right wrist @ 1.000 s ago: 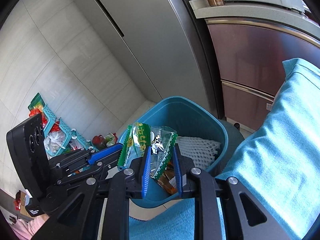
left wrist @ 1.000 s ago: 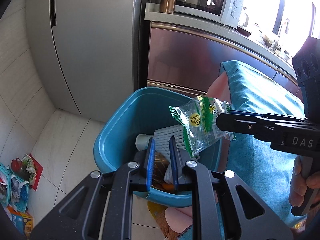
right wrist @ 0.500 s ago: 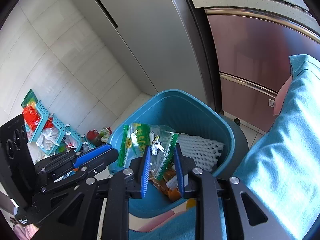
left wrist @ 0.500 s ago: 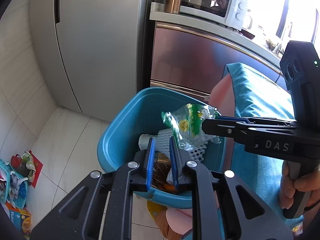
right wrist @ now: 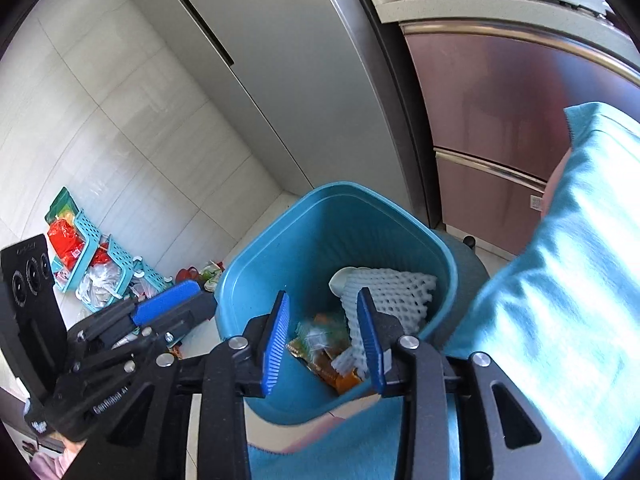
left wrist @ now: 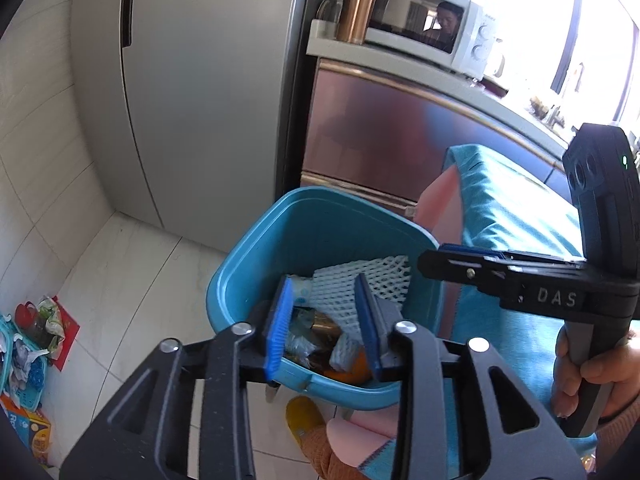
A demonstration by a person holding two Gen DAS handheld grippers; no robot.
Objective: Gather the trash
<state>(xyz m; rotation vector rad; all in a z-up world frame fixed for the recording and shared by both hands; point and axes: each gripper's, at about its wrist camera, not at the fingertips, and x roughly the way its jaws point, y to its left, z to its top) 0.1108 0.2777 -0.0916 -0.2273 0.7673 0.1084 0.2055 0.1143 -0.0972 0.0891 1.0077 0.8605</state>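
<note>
A blue bin (left wrist: 320,220) stands on the floor below both grippers. In it lie a white foam net (left wrist: 360,284), a brown bottle and wrappers. In the left wrist view my left gripper (left wrist: 323,282) hangs over the bin's near rim; its jaws are opening with nothing between them. My right gripper (left wrist: 430,256) reaches in from the right, held by a hand. In the right wrist view my right gripper (right wrist: 323,294) is over the bin (right wrist: 280,248), jaws opening and empty. The green and clear wrapper (right wrist: 320,334) lies loose in the bin beside the foam net (right wrist: 388,292).
A grey fridge (left wrist: 208,92) and a pink cabinet (left wrist: 384,140) with a microwave (left wrist: 424,28) stand behind the bin. A teal cloth (right wrist: 560,280) covers the surface at right. Teal baskets (right wrist: 92,264) and scattered packets lie on the floor at left.
The green wrapper that my right gripper held above the bin has dropped into it. Both grippers' jaws have spread wider. Neither hand has shifted much.
</note>
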